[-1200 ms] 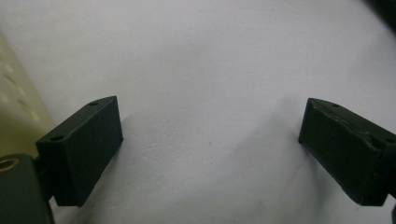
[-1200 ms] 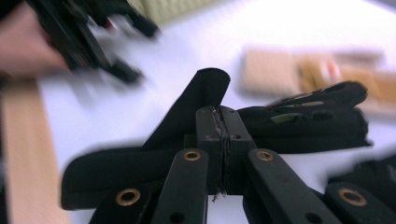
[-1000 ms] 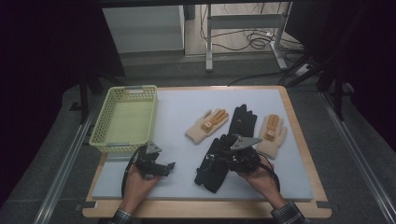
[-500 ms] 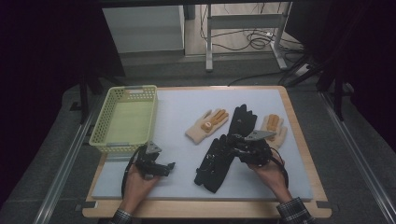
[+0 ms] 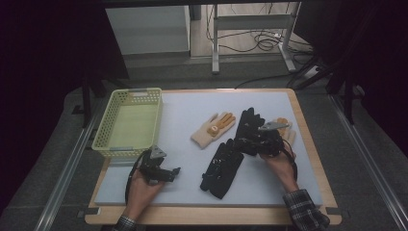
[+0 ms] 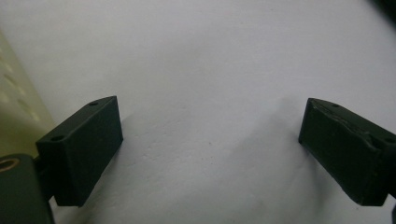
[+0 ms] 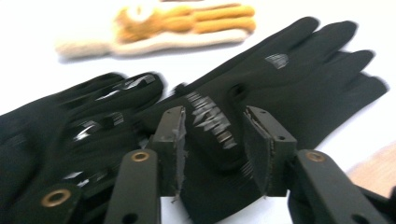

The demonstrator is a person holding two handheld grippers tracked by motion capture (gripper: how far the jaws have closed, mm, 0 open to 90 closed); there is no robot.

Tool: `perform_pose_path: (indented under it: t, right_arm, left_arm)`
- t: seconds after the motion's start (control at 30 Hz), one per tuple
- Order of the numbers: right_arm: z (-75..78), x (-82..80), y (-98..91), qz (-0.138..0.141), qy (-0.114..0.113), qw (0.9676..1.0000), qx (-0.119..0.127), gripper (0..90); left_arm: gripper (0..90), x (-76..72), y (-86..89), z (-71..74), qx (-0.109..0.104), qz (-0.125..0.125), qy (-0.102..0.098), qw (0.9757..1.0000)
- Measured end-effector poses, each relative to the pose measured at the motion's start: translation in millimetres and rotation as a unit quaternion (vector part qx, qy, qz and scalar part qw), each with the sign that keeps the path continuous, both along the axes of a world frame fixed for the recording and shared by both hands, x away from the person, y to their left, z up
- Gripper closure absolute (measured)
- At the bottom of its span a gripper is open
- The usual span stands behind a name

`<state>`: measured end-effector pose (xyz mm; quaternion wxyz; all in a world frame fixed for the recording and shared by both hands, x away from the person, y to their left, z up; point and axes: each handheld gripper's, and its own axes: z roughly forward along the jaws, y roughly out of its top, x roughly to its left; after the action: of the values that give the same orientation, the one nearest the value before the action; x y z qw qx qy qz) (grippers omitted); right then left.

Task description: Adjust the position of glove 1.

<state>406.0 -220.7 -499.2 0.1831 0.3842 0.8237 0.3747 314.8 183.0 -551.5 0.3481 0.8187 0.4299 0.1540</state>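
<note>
Hands first: the right hand (image 5: 281,166) comes in from the near right edge, plaid cuff showing, and its right gripper (image 5: 255,144) lies low and points left over the wrist end of the upper black glove (image 5: 248,126). In the right gripper view the fingers (image 7: 170,140) have just been opening and stand apart on either side of a ridge of that glove's cuff; the picture is blurred there, so I can't say the pads press on it, looks let go to me. The left hand (image 5: 139,190) sits at the near left of the table (image 5: 308,144), holding the left gripper (image 5: 166,172) level and pointing right, fingers (image 6: 84,149) spread wide over bare grey mat.

Stuff-wise: both black gloves are smooth, stretchy-looking fabric with shiny silvery grip stripes. The lower black glove (image 5: 222,168) lies diagonally just near-left of the upper one, fingertips touching or overlapping it. A cream knit glove (image 5: 211,130) with orange fingers sits just left of the upper black glove; another cream glove (image 5: 284,126) peeks out on its right. A pale yellow-green plastic lattice basket (image 5: 103,134) stands at the left.
</note>
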Motion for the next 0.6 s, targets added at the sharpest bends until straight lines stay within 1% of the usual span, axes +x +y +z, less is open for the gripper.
perform_pose_path:
  t: [0.07, 0.13, 0.23, 0.3, 0.33, 0.4, 0.47, 0.5, 0.53, 0.57, 0.6]
  right_arm:
    - [0.3, 11.7, -1.3, -0.007, 0.0, 1.0, -0.007, 50.8]
    - [-1.2, 25.3, -2.1, -0.012, -0.001, 0.9997, -0.021, 45.6]
    - [-3.8, 39.9, -2.1, -0.009, -0.002, 0.9996, -0.028, 40.0]
    - [-6.3, 48.9, -0.2, -0.006, 0.003, 0.9997, -0.025, 35.5]
    - [-8.4, 53.7, 1.5, -0.006, 0.011, 0.9996, -0.027, 32.6]
    - [-12.2, 59.5, 4.4, -0.005, 0.016, 0.9993, -0.035, 30.4]
    - [-17.0, 63.7, 9.3, -0.008, 0.022, 0.9976, -0.065, 30.9]
    - [-18.7, 64.1, 11.7, -0.008, 0.021, 0.9971, -0.073, 34.3]
    - [-18.4, 64.5, 12.5, -0.014, 0.028, 0.9973, -0.067, 39.0]
    - [-17.7, 64.6, 12.2, -0.022, 0.028, 0.997, -0.068, 45.6]
    - [-17.3, 64.1, 11.6, -0.021, 0.026, 0.9969, -0.071, 49.9]
  left_arm:
    - [6.2, 0.0, -0.1, -0.1, 0.0, 0.0, -0.001, 1.0]
    - [6.2, 0.0, -0.1, -0.2, -0.001, 0.0, -0.001, 1.0]
    - [6.2, 0.0, 0.0, 0.0, 0.0, 0.0, 0.0, 1.0]
    - [6.2, 0.0, -0.1, -0.2, -0.001, 0.0, -0.001, 1.0]
    - [6.2, 0.0, 0.0, -0.1, 0.0, 0.0, 0.0, 1.0]
    - [6.2, -0.1, -0.1, -0.1, 0.0, 0.0, -0.001, 1.0]
    - [6.2, -0.1, 0.0, -0.1, 0.0, 0.0, 0.0, 1.0]
    - [6.2, -0.1, 0.0, -0.1, 0.0, 0.0, 0.0, 1.0]
    - [6.2, -0.1, -0.1, -0.2, -0.001, 0.0, -0.001, 1.0]
    - [6.2, 0.0, -0.1, -0.2, -0.001, 0.0, -0.001, 1.0]
    - [6.2, -0.1, -0.1, -0.2, -0.001, 0.0, -0.001, 1.0]
